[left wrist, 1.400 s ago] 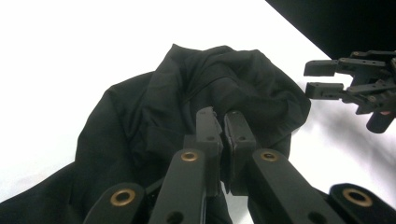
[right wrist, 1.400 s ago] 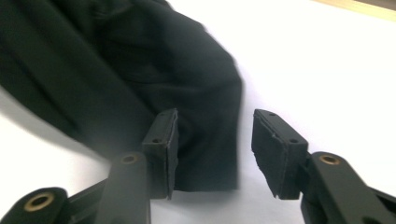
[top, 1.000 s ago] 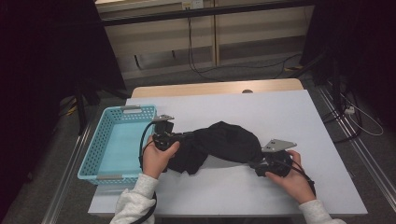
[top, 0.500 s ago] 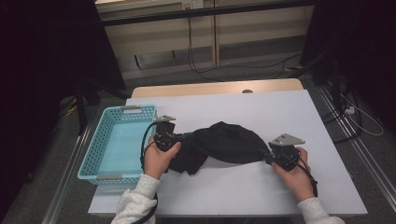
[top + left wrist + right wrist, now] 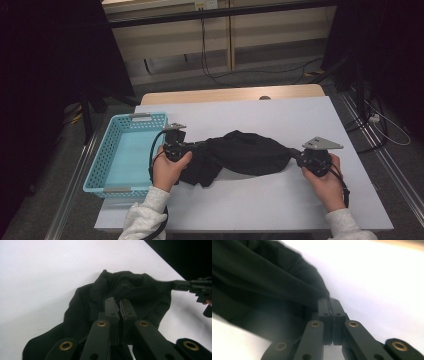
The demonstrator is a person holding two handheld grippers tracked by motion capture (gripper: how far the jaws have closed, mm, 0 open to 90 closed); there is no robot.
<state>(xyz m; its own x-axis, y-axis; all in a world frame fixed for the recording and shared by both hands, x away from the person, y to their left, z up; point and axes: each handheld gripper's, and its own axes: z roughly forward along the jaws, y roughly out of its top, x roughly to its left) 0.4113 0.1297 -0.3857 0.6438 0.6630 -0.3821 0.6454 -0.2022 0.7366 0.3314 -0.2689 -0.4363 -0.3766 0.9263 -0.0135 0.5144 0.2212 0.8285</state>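
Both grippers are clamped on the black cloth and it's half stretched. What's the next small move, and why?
Probably draw the right gripper a little further right. Both it and the left gripper are shut on the black cloth, which looks taut on the right side but hangs bunched in folds beside the left gripper, near the blue basket. A bit more spread should flatten those folds.

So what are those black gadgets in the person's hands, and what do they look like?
They are hand-held grippers. The left gripper and right gripper are black, each with two flat jaws on linked bars with brass-coloured pivot rings. A grey three-cornered plate tops each, and a black cable trails off. The sleeves are light grey and fleecy.
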